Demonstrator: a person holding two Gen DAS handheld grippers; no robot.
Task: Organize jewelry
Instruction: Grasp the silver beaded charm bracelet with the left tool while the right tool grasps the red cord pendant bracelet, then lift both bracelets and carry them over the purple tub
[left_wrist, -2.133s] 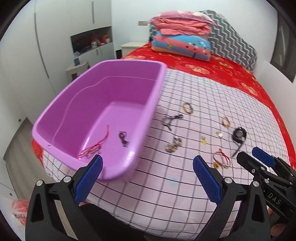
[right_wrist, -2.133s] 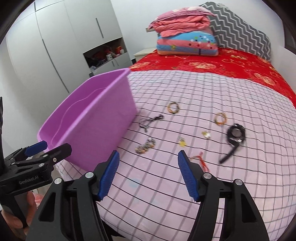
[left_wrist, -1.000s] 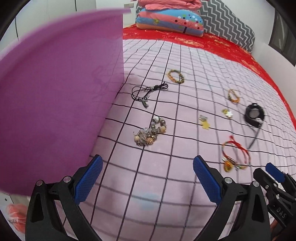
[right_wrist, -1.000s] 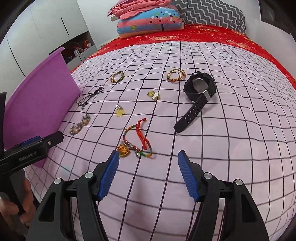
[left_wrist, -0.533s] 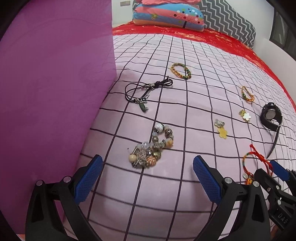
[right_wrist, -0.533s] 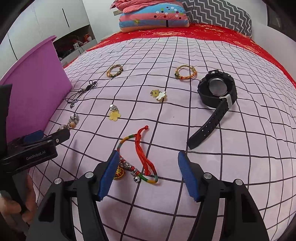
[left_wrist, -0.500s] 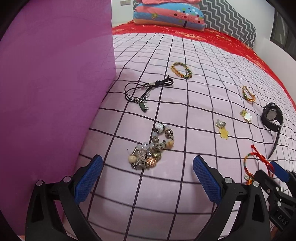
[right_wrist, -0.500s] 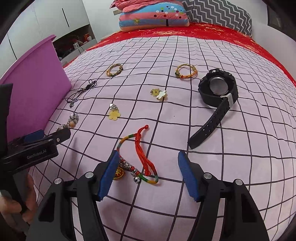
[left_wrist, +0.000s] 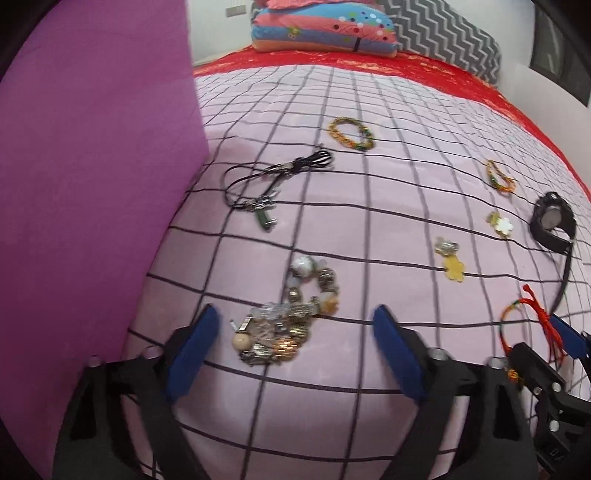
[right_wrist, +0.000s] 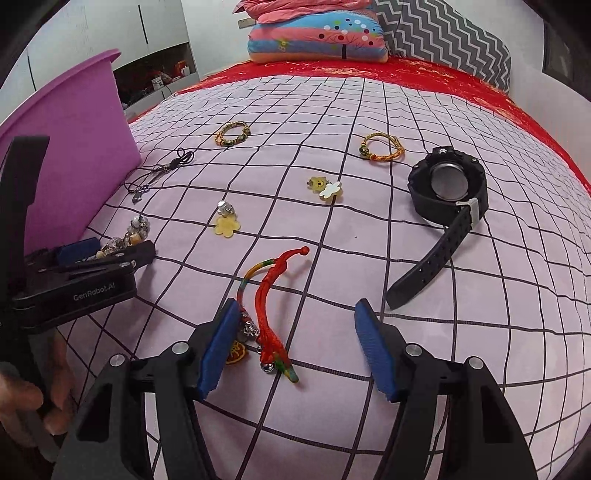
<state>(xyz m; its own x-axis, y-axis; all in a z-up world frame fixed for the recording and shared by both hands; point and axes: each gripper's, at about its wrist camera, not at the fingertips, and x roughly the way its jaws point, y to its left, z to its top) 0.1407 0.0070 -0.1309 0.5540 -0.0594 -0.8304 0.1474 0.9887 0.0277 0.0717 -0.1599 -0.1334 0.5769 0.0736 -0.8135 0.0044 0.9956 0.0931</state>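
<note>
Now the beaded bracelet (left_wrist: 291, 325) is straddled by the narrowing, still-parted left gripper (left_wrist: 295, 343); the red cord bracelet (right_wrist: 271, 314), lengthwise, is flanked by the parted right gripper (right_wrist: 295, 347).

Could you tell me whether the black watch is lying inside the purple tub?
No, the black watch lies on the checked bedspread, well apart from the purple tub.

We see a bed (right_wrist: 369, 122) under a pink checked cover bearing a purple tub (right_wrist: 74, 155), a beaded bracelet (left_wrist: 291, 321), a black cord necklace (left_wrist: 266, 184), two flower charms (right_wrist: 325, 186), a black watch (right_wrist: 447, 192), woven bracelets (right_wrist: 380, 147) and a red string bracelet (right_wrist: 269, 302).
</note>
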